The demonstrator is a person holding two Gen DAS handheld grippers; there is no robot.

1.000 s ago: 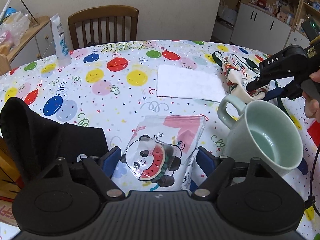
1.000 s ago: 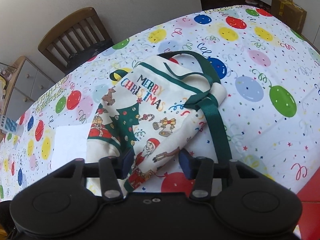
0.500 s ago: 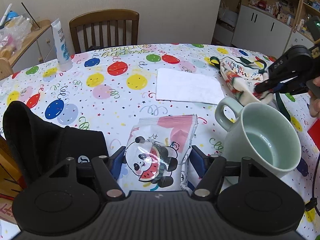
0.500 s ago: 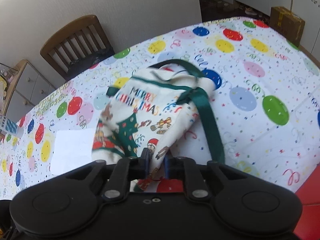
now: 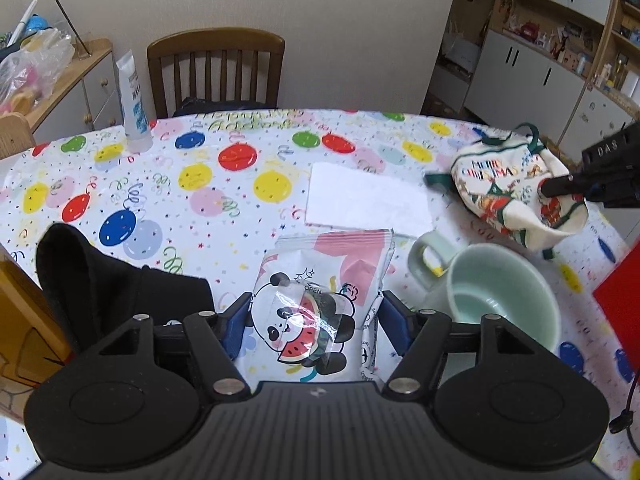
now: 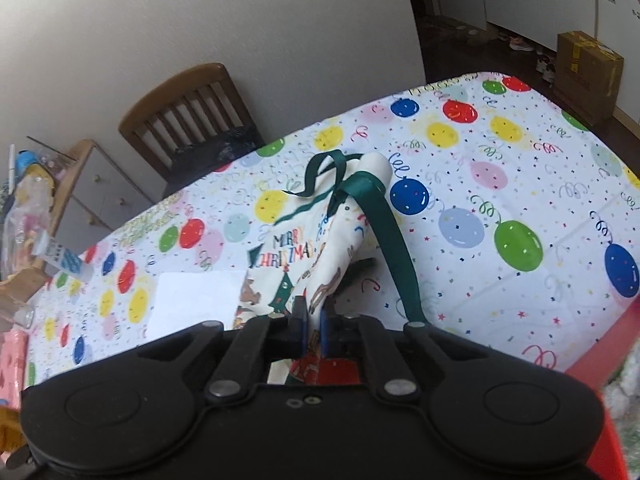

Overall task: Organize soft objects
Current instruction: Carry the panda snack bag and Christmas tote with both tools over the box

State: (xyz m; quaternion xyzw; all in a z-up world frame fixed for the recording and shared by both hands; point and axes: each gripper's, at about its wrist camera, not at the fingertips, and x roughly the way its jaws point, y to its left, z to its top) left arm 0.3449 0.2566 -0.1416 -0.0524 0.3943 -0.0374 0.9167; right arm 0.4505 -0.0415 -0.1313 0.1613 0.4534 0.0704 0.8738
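**Right gripper pinching the Christmas bag, left spread around the panda pack**

Your right gripper (image 6: pixel 314 322) is clenched on a fold of the Christmas bag (image 6: pixel 320 252), whose near end is pulled up off the balloon tablecloth (image 6: pixel 520 184); its green strap (image 6: pixel 390 240) trails down to the right. The bag sits on the table's right side, beyond the pale green mug (image 5: pixel 500 300). Your left gripper (image 5: pixel 312 324) stands released, its blue pads either side of the panda wipes pack (image 5: pixel 320 300) without squeezing it. A black cloth (image 5: pixel 100 284) lies at the near left, a white sheet (image 5: pixel 366 200) farther back at centre.
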